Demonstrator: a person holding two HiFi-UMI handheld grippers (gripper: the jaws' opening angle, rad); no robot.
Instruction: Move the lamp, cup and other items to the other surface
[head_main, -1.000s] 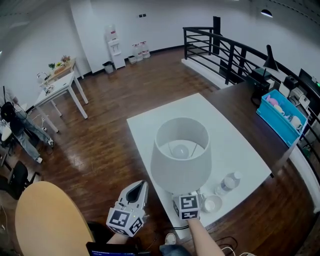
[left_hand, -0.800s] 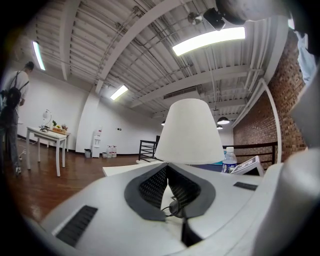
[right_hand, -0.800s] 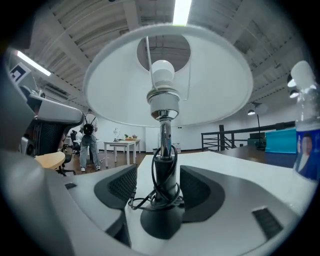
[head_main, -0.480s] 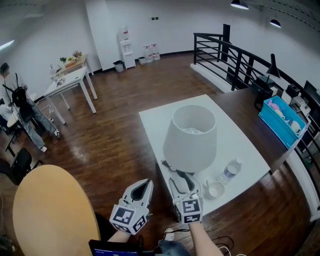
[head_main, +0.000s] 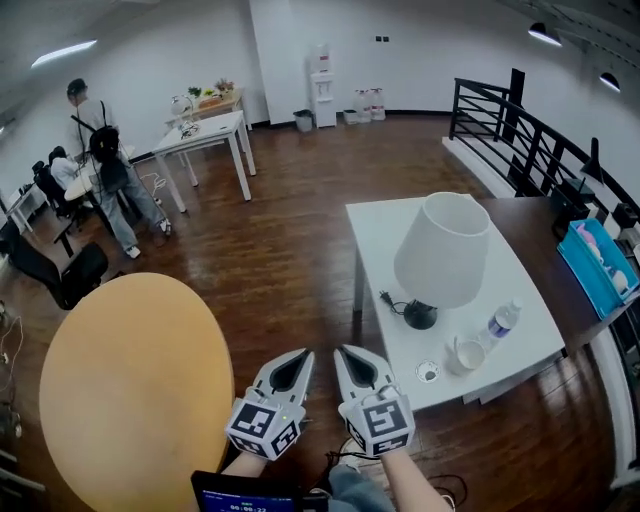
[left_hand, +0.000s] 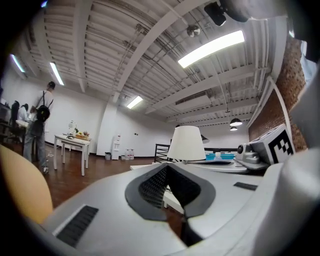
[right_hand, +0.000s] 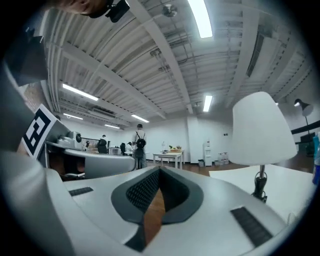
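The lamp (head_main: 443, 250), with a white shade and a black base, stands on the white table (head_main: 385, 230) at the right. Near that table's front edge are a white cup (head_main: 466, 355), a clear bottle (head_main: 503, 320) and a small round item (head_main: 428, 372). My left gripper (head_main: 297, 362) and right gripper (head_main: 350, 355) hover side by side over the floor in front of me, short of the table. Both are shut with nothing in them. The lamp (left_hand: 186, 144) shows ahead in the left gripper view, and the lamp (right_hand: 262, 131) is at the right in the right gripper view.
A round wooden table (head_main: 130, 380) is at my lower left. A blue bin (head_main: 600, 265) sits on a dark counter by the black railing (head_main: 520, 140). A person (head_main: 100, 150) stands near a white desk (head_main: 205, 135) far back. Wooden floor lies between the tables.
My right gripper has drawn back from the lamp's base and its jaws have closed empty. The view has swung left, away from the white table. The lamp stays on the table.
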